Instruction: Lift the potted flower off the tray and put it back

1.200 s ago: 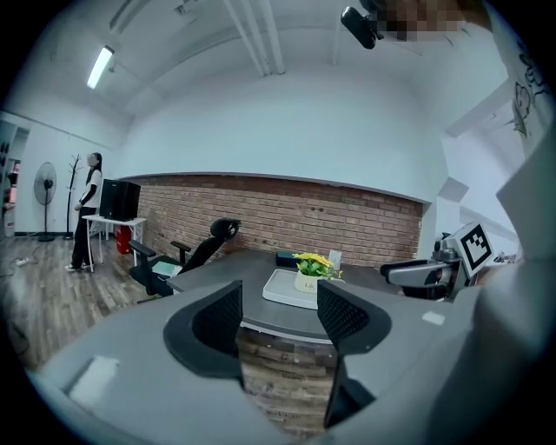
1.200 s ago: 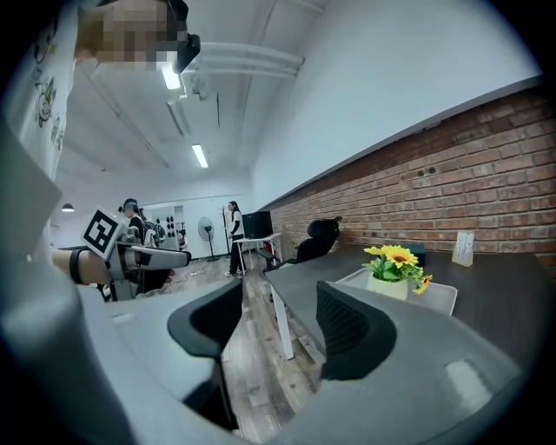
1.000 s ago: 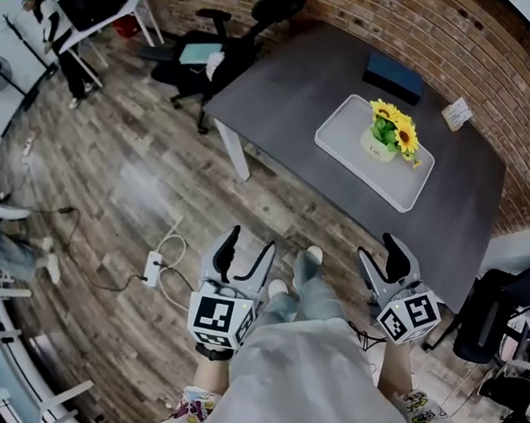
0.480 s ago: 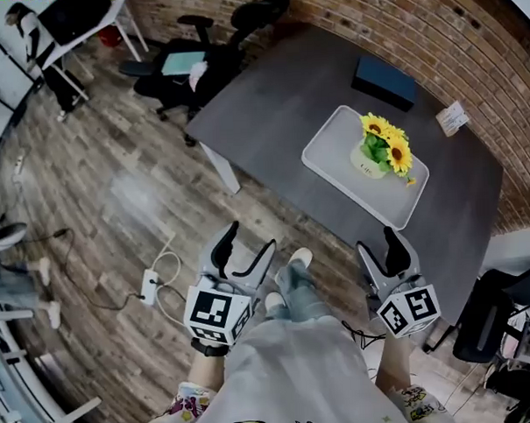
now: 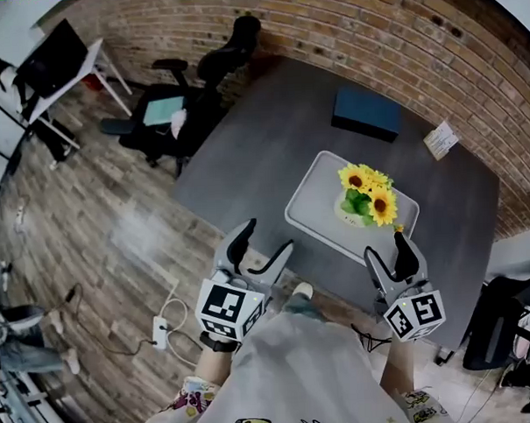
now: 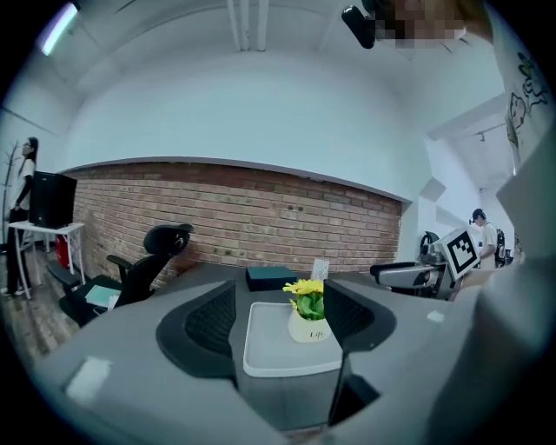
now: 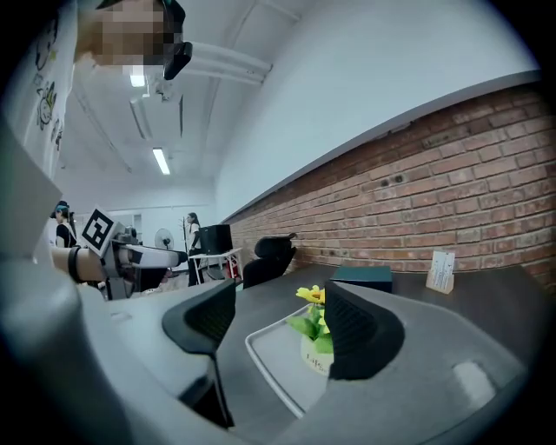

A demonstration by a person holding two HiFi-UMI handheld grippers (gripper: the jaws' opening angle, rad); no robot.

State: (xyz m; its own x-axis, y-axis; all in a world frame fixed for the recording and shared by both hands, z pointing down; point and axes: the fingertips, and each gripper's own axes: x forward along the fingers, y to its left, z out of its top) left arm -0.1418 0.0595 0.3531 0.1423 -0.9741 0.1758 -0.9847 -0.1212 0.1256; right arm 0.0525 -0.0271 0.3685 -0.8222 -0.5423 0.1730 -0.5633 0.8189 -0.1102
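Head view: we are holding the left gripper and right gripper near the table's edge; the potted flower is sitting on the tray. Left gripper view: jaws are gaping empty, just opening. Right gripper view: likewise.

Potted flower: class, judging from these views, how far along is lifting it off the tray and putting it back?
Done: nothing; the potted flower stands on the tray, untouched. In hand: left gripper and right gripper are by the near edge of the table, jaws just opened wider, nothing held between them. Left: grasp, lift, set back.
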